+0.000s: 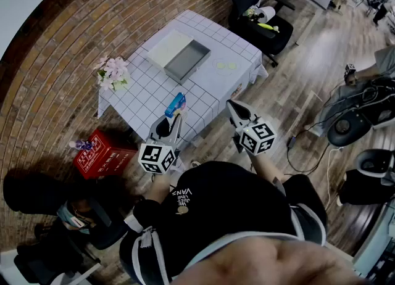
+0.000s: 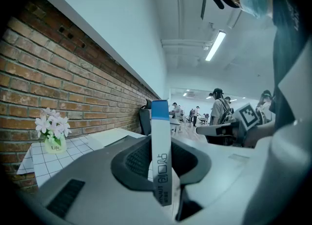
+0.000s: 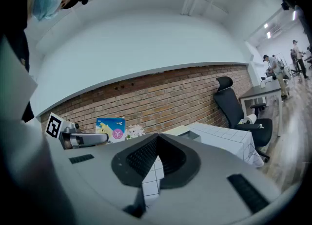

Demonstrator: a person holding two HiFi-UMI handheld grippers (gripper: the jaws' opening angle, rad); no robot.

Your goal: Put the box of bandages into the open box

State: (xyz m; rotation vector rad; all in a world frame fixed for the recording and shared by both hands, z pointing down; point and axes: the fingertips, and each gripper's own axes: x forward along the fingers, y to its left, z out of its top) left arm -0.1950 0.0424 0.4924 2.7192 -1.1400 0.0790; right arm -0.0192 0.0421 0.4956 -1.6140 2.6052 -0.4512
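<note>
The box of bandages (image 1: 176,103) is a flat blue and white carton, held upright over the near edge of the checked table (image 1: 203,86). My left gripper (image 1: 175,116) is shut on it. In the left gripper view its narrow edge (image 2: 161,156) stands clamped between the jaws of that gripper (image 2: 161,143). The open box (image 1: 187,60), a grey tray with a white lid beside it, lies at the table's far side, well beyond the carton. My right gripper (image 1: 233,110) hovers right of the left one, jaws together and holding nothing (image 3: 156,157). In its view the carton (image 3: 111,129) shows at the left.
A pot of pale flowers (image 1: 113,71) stands at the table's left corner. A red case (image 1: 99,152) sits on the floor below it. A black office chair (image 1: 262,28) stands past the table's far end. A person (image 1: 74,216) sits low at the left.
</note>
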